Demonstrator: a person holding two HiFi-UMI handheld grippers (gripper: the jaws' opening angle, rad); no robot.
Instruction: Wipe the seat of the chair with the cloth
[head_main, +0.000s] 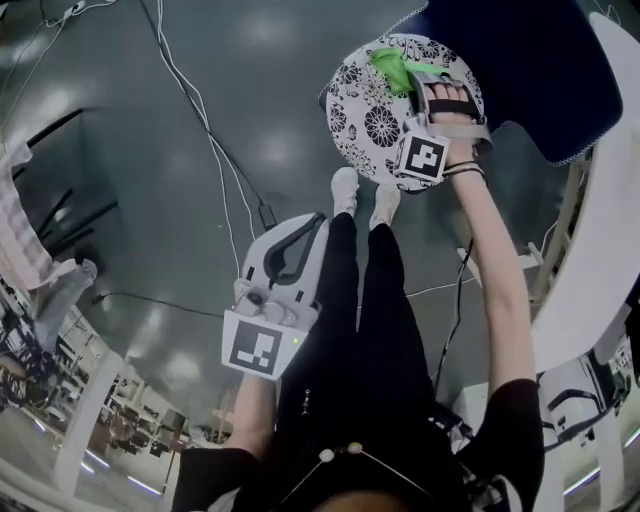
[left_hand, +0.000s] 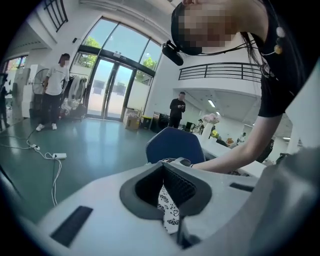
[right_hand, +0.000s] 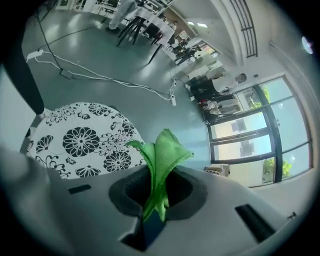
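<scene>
The chair's round seat (head_main: 372, 120), white with black flowers, is at the top of the head view, below its blue backrest (head_main: 520, 60). My right gripper (head_main: 422, 82) hangs over the seat's far side, shut on a green cloth (head_main: 395, 68) that sticks out past its jaws. In the right gripper view the cloth (right_hand: 161, 155) stands up out of that gripper (right_hand: 157, 186), with the seat (right_hand: 82, 142) to the left. My left gripper (head_main: 298, 240) is shut and empty, held apart over the floor by the person's legs. In its own view the left gripper (left_hand: 163, 171) points toward the backrest (left_hand: 175, 144).
Cables (head_main: 200, 110) and a power brick (head_main: 268, 215) lie on the grey floor left of the chair. A white table (head_main: 600, 250) stands to the right. Two people (left_hand: 52, 92) (left_hand: 176, 109) stand far off near the glass doors.
</scene>
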